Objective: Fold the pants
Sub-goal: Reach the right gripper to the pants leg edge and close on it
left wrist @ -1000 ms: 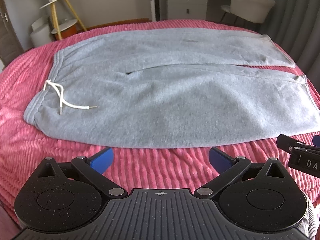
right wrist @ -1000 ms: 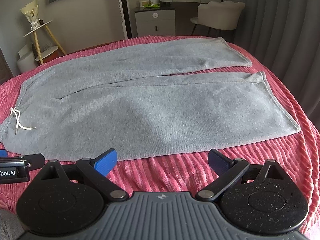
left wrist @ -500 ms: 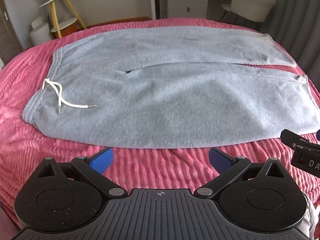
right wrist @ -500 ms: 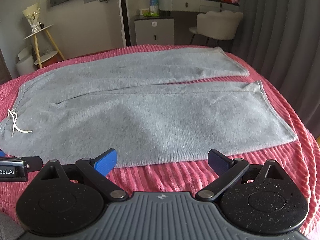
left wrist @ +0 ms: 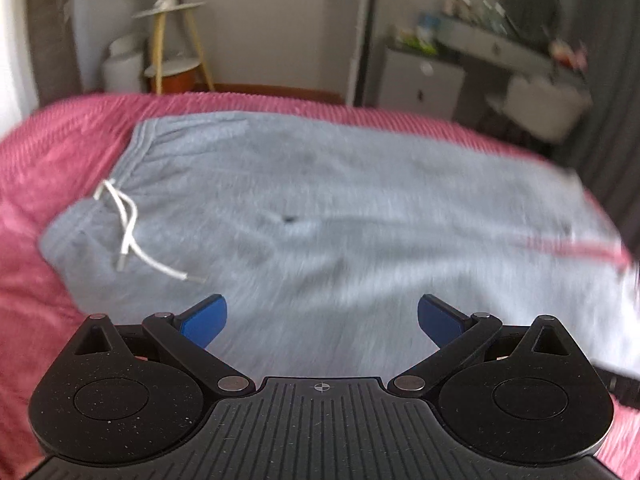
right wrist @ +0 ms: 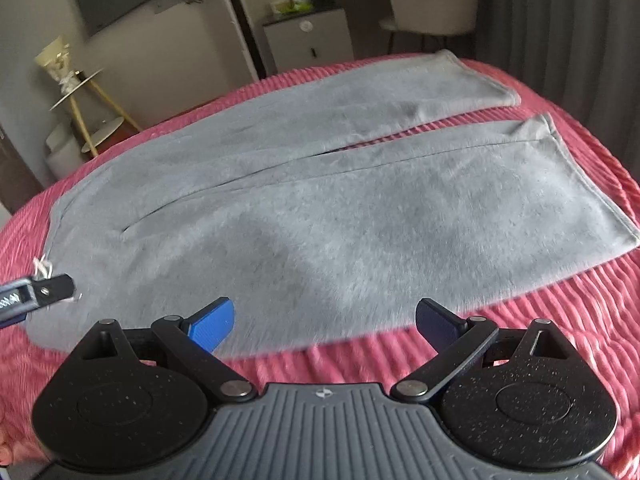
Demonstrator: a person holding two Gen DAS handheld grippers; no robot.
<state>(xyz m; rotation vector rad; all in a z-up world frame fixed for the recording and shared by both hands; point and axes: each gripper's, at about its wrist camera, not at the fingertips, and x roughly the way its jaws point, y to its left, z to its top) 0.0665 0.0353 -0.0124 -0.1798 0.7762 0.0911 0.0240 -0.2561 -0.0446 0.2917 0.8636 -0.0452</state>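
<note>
Both cameras advanced; pants (right wrist: 320, 208) lie crosswise, waistband left, cuffs right.

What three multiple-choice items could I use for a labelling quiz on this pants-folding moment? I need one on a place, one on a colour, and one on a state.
1. Where do the pants lie?
A. On a wooden floor
B. Spread flat on the pink ribbed bedspread
C. Draped over the white chair

2. What colour is the drawstring at the waistband?
A. White
B. Black
C. Red

3. How do the left gripper and right gripper stand?
A. Both shut on the waistband
B. One open, one shut on a leg hem
C. Both open, holding nothing

Answers:
1. B, since pink ribbed fabric shows around the grey pants.
2. A, since the cord is pale against the grey cloth.
3. C, since each pair of blue pads stands wide apart with nothing held between.
</note>
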